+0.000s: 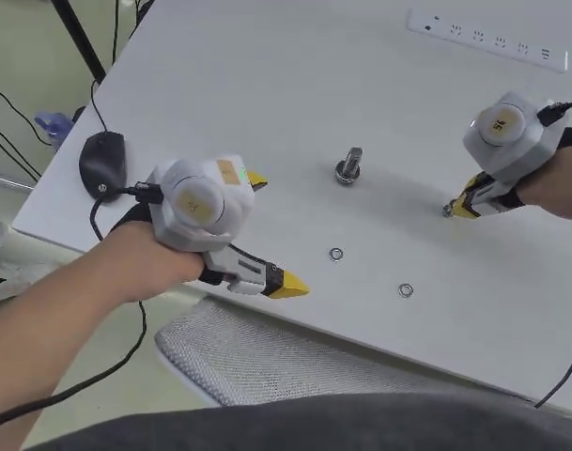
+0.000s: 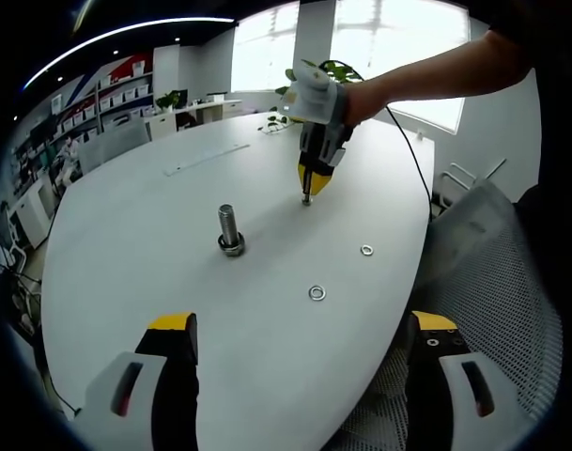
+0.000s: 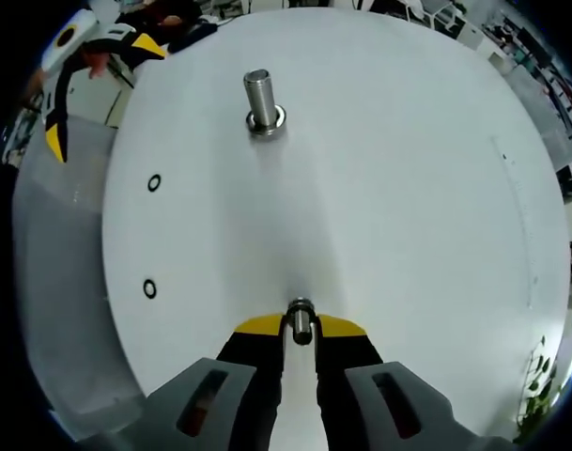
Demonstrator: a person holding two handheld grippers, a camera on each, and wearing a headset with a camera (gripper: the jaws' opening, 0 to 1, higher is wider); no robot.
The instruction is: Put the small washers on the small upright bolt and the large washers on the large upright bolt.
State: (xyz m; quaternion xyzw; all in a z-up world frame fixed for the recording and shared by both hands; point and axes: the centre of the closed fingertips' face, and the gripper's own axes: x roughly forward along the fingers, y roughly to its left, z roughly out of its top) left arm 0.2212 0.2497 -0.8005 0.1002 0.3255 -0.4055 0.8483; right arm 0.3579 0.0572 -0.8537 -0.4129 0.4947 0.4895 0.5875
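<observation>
I am looking first at the loose washers, and I am counting two. The first washer point(image 1: 336, 254) is lying flat on the white table point(image 1: 220, 85), between the two bolts and nearer to me. The second washer point(image 1: 406, 290) is lying closer to the table edge, apart from the first. They look alike, and I cannot tell if they are the small kind or the large kind.

I am judging them as thin, hard, light metal rings, slippery on this smooth top. A flat ring gives the jaws almost no height, so I am planning to pinch across the outer rim with the tips low, and gently, because it may skid or flip away.

I am counting two bolts. The large bolt point(image 1: 349, 165) is standing upright near the middle of the table with a wider ring at its foot. Whether that ring is a washer or the bolt's own head, I cannot tell. The small bolt point(image 3: 301, 319) is standing upright at the right side. It looks light and easy to tip.

The right gripper point(image 3: 301, 327) is pinching this small bolt, with its jaws pressed against both sides. The left gripper point(image 1: 272, 231) is hovering at the near table edge with its jaws spread wide and nothing between them.

Further out, one mouse point(image 1: 102, 162), one power strip point(image 1: 487, 39) and one chair point(image 1: 267, 362) are around the work.
</observation>
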